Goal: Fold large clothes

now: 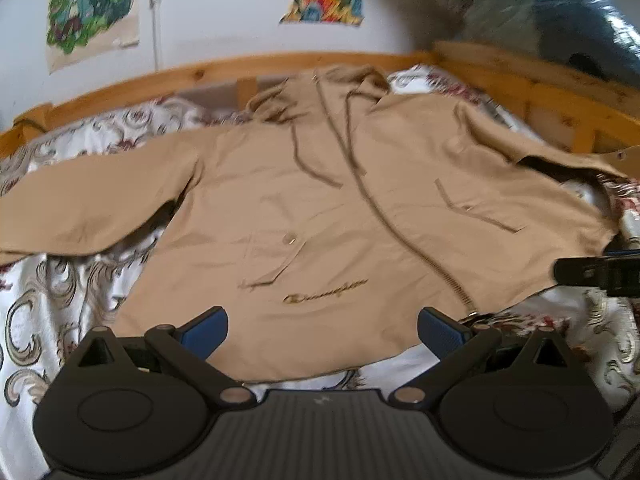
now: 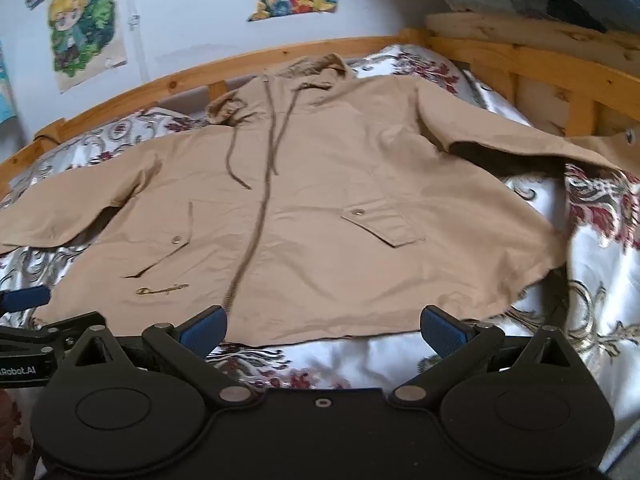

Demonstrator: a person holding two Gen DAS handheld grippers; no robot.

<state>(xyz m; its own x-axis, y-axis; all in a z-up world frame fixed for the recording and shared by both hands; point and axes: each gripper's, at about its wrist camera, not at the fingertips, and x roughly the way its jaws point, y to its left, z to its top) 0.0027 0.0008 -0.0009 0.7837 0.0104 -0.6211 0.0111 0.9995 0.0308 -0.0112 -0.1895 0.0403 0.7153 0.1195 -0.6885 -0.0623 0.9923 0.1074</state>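
Tan hooded jacket (image 2: 320, 208): lies face up and spread flat at the centre of the bed, zipped, hood (image 2: 316, 68) at 12 o'clock, hem at 6 o'clock. One sleeve (image 1: 92, 204) reaches to 9 o'clock; the other (image 2: 520, 132) runs to 2 o'clock, its cuff against the bed frame. Two drawcords trail down the chest. Snap-flap pockets on both sides; embroidered script near the hem at 7 o'clock.

Left gripper (image 1: 322, 330): jaws wide, nothing between them, poised over the hem.

Right gripper (image 2: 322, 328): jaws wide, empty, just short of the hem at 6 o'clock.

Floral bedspread (image 2: 600, 280): white with red and grey scrollwork, under the jacket on all sides.

Wooden bed frame (image 2: 540, 60): pine rail curving from 9 to 3 o'clock.

Wall (image 1: 220, 8): pale, with cartoon posters (image 1: 92, 4) at 10 and 12 o'clock.

Plastic-wrapped bundle (image 1: 580, 12): blue-grey, beyond the rail at 1 o'clock.
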